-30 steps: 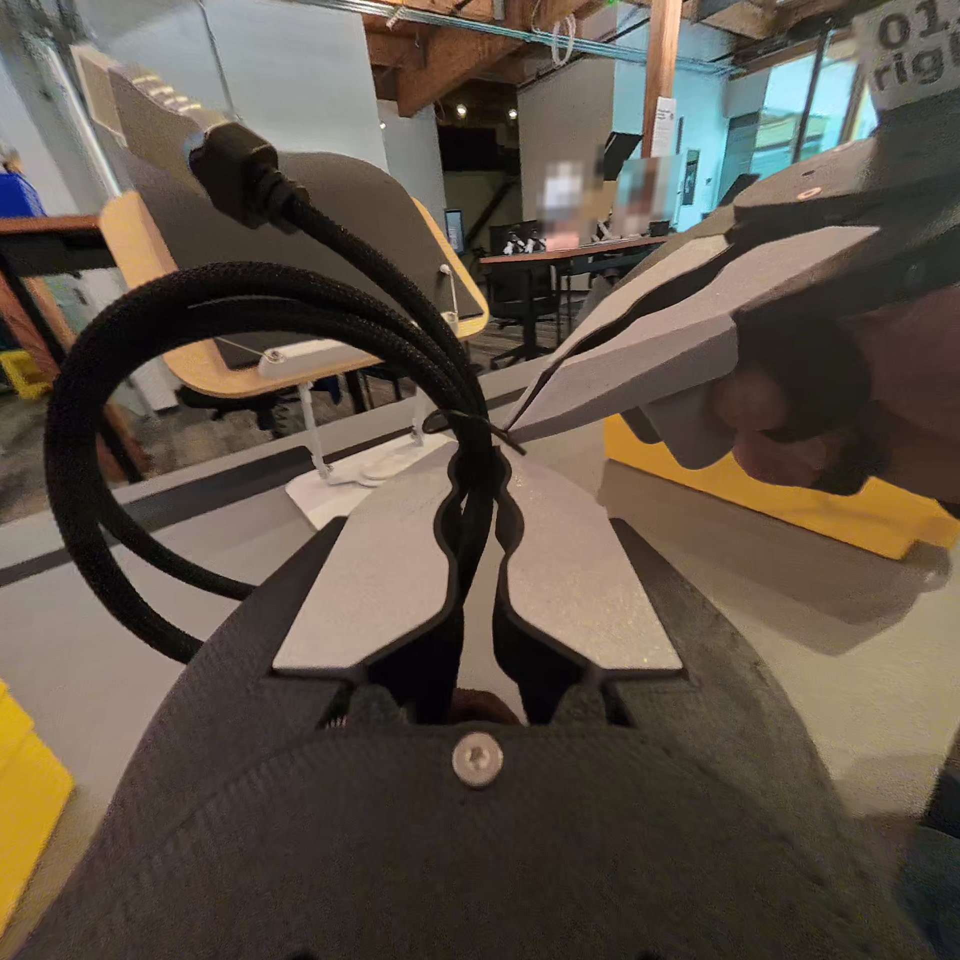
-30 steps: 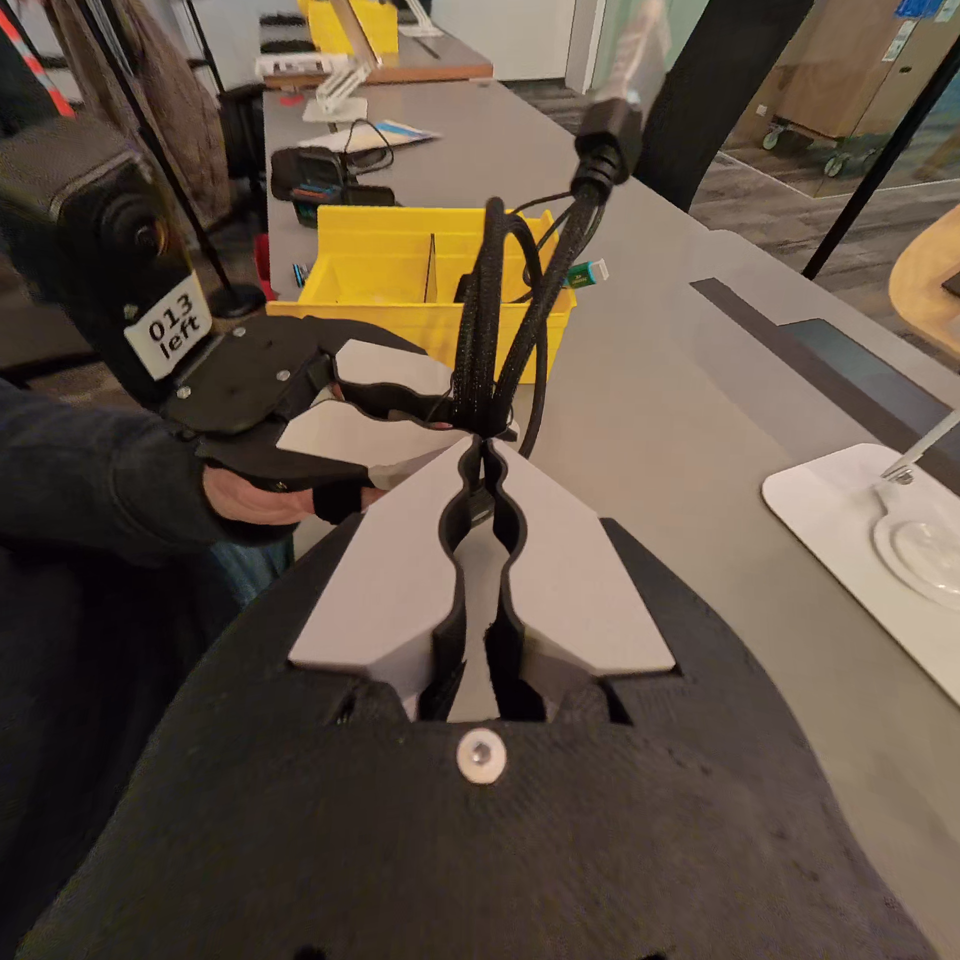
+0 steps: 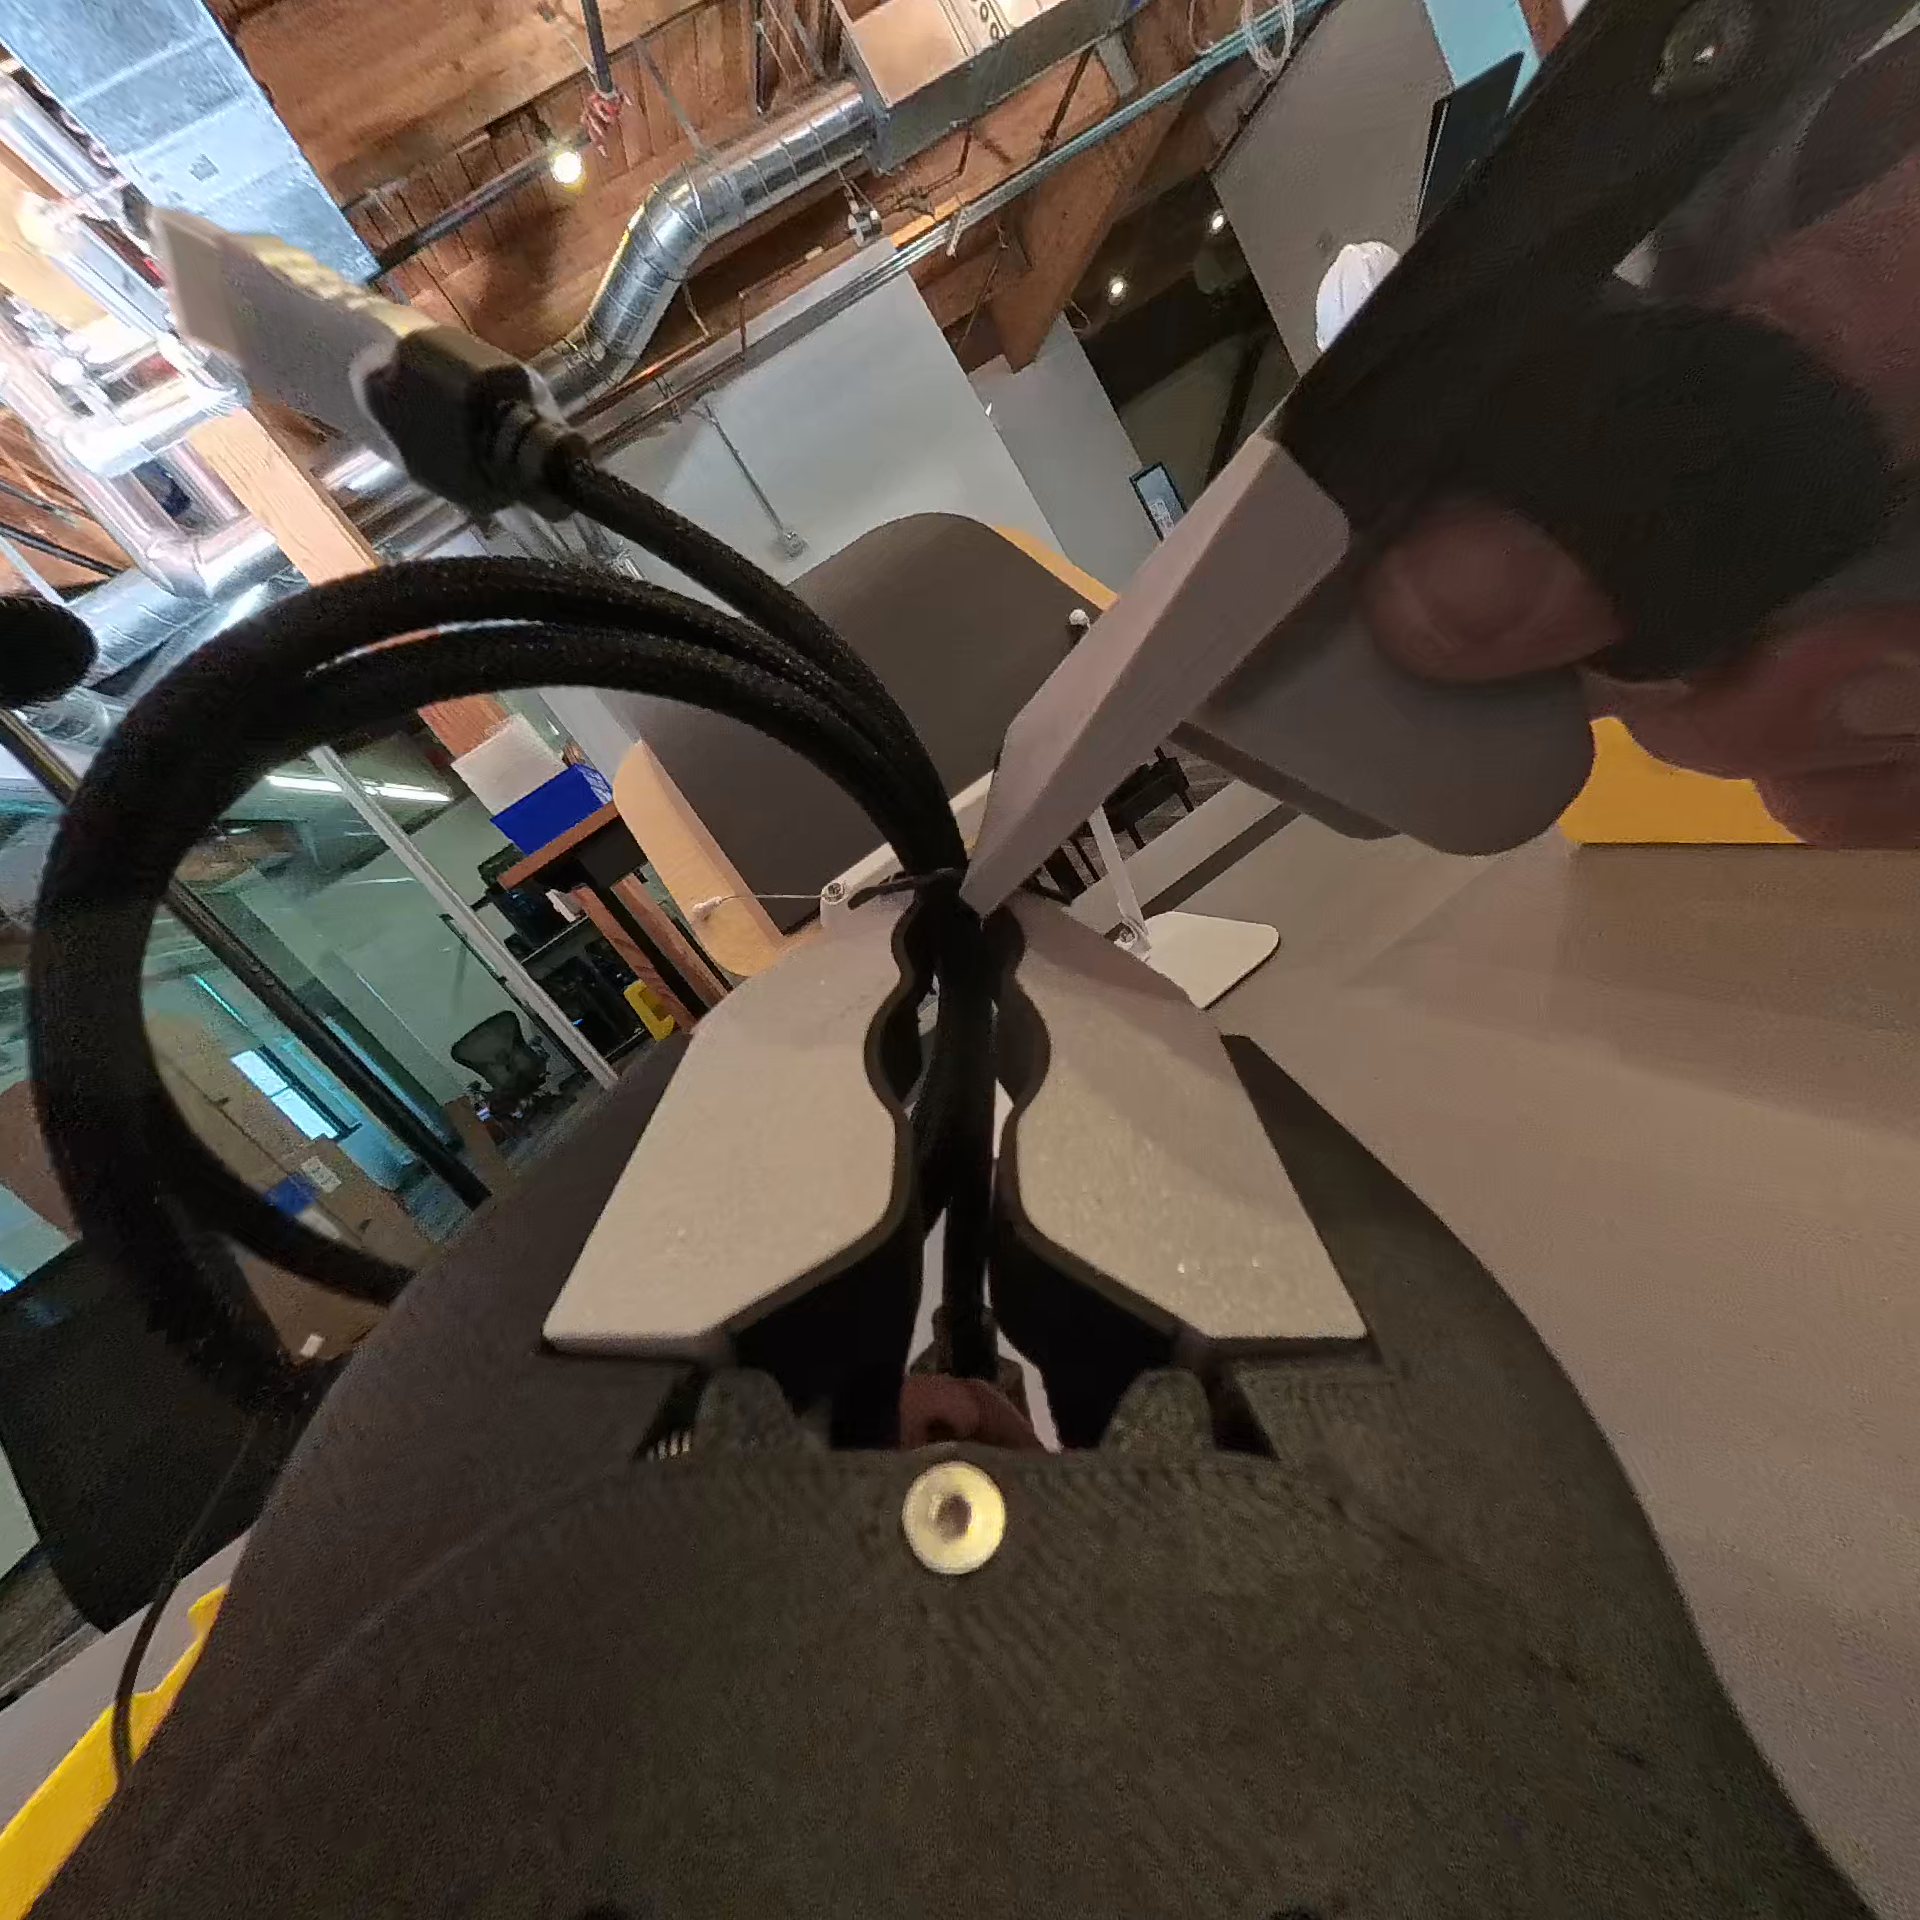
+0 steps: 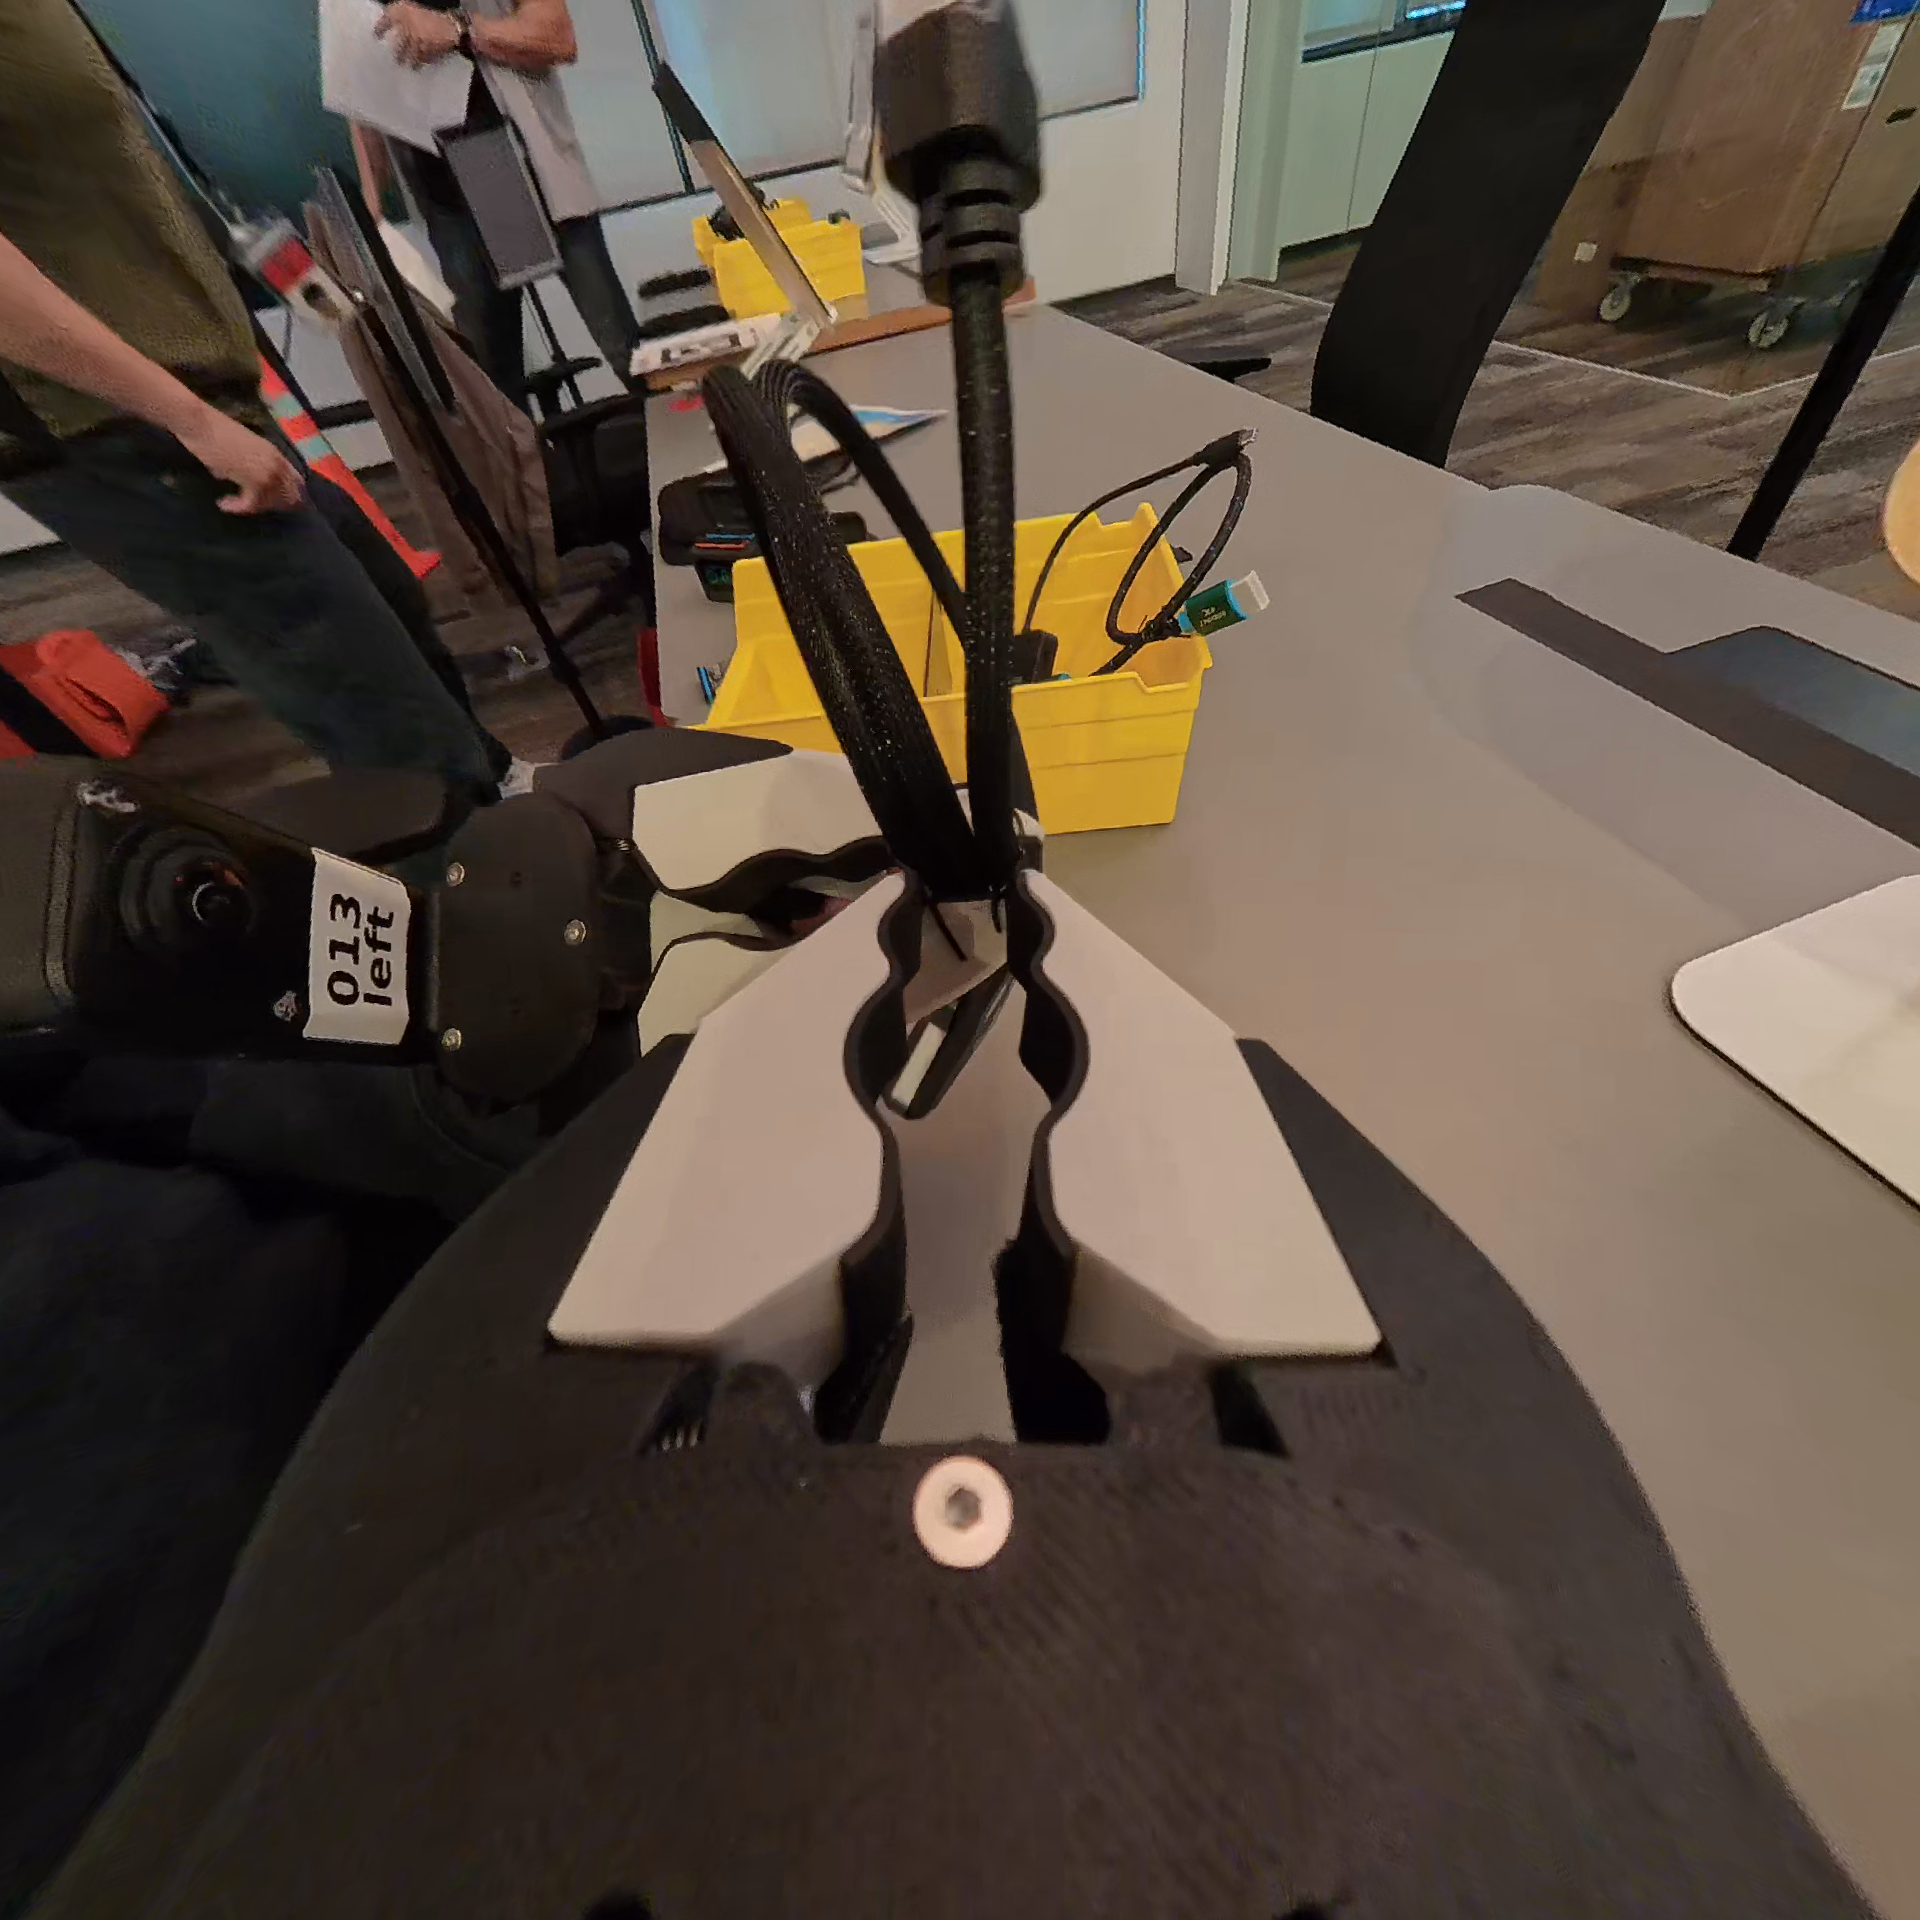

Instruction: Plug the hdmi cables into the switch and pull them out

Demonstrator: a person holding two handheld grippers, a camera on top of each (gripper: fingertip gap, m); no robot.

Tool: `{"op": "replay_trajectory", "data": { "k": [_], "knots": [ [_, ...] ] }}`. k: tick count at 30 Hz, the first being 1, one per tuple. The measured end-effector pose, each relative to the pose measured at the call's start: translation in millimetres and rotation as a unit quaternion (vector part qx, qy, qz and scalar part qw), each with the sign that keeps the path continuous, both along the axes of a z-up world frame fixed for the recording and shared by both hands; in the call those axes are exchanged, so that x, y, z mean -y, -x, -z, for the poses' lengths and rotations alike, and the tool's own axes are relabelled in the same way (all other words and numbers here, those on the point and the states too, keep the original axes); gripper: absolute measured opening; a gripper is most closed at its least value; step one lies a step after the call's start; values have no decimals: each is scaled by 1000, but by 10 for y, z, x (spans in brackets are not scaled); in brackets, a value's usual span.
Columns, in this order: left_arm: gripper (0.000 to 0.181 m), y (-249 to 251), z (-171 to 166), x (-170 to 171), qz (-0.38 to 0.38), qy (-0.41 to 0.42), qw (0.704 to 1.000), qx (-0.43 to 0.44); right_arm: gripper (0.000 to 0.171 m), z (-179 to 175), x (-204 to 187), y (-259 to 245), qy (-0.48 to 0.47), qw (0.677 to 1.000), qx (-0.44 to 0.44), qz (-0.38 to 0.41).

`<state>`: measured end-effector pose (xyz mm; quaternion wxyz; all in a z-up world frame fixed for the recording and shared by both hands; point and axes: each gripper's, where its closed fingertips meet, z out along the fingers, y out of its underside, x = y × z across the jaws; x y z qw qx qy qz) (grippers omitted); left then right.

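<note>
A coiled black braided HDMI cable [image 3: 499, 623] is held up in the air, bound by a thin black tie [image 3: 914, 891]. My left gripper [image 3: 956, 935] is shut on the bundle just below the tie. One plug [image 3: 312, 332] sticks up at the upper left. My right gripper [image 4: 966, 899] is shut on the same bundle at the tie, and its finger [image 3: 1143, 665] comes in from the upper right in the left wrist view. In the right wrist view the cable [image 4: 852, 623] rises from the fingertips, with a plug [image 4: 956, 104] on top and a second plug [image 4: 951, 1039] hanging below. The left gripper [image 4: 821, 873] meets it from the left. No switch shows.
A yellow bin [image 4: 1101, 727] on the grey table [image 4: 1455, 831] holds another thin black cable with a teal plug [image 4: 1221, 608]. A white stand base [image 4: 1818, 1018] lies at the right, and also shows in the left wrist view [image 3: 1216, 945]. People [image 4: 208, 468] stand at the back left. Less than 4 cm separates the two grippers' tips.
Both grippers have risen and tilted upward with the cable bundle still held. The left view now looks toward the ceiling. The upper plug is closer to the right camera.
</note>
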<state>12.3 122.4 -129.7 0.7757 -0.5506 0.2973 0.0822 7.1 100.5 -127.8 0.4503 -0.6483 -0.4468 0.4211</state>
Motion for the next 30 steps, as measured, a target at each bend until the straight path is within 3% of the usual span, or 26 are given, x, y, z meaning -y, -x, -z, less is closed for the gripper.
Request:
{"op": "replay_trajectory", "data": {
  "k": [13,22,30],
  "knots": [
    [9,-38,-9,2,-8,-11,1000,-21,0,-7,-4,-44,-16,1000,-3,-3],
    [10,-43,38,-39,5,29,999,-39,0,40,-50,-52,-170,979,111,19],
    [9,-73,112,-83,43,110,989,-90,0,98,-129,-103,-300,926,228,20]
  ]
}}
